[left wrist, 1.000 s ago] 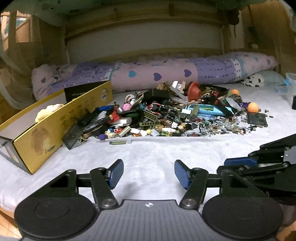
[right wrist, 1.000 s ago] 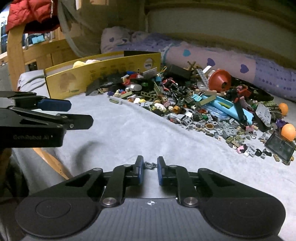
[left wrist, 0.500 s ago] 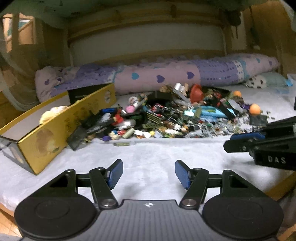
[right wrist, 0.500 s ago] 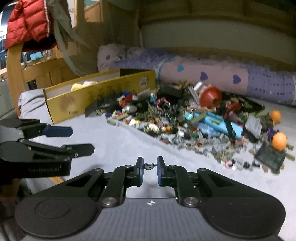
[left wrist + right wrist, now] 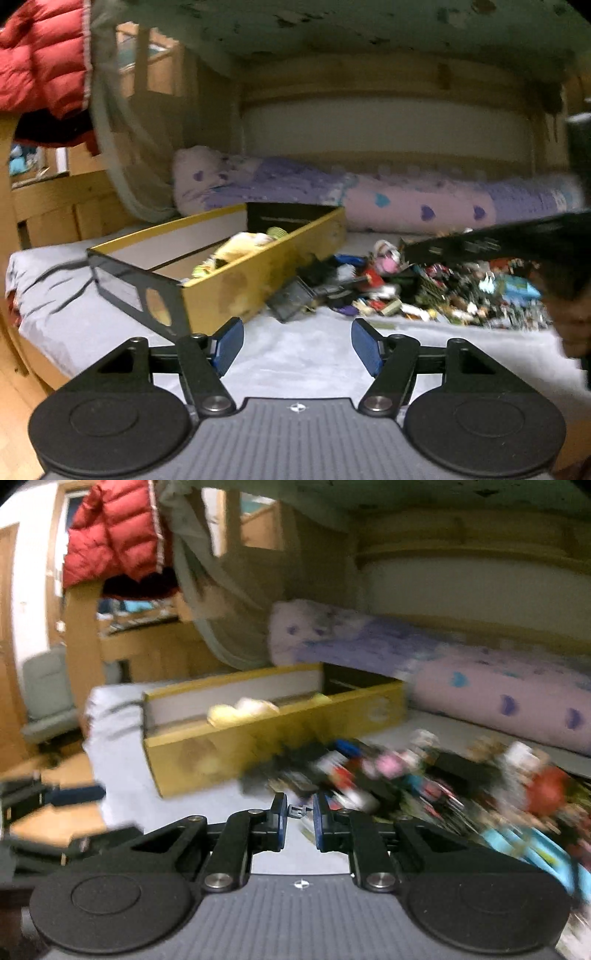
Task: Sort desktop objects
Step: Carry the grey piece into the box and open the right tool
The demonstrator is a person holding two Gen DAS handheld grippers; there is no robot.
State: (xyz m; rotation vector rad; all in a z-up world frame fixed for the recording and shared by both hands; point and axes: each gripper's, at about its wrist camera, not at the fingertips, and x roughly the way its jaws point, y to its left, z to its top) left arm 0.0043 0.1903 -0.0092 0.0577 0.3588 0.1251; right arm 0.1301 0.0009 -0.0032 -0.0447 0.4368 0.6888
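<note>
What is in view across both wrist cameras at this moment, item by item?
small grey piece: one, grey, pinched between the right gripper's pads
toy pile: one heap, mixed colours, on the sheet right of the box
cardboard box: one, yellow, open, left of the pile, soft yellowish things inside
bed sheet: one, grey, under everything
bolster: one, pink-purple with hearts, behind the pile
jacket: one, red, hanging upper left
left gripper: black with blue pads, open, empty
right gripper: black with blue pads, shut on the piece
</note>
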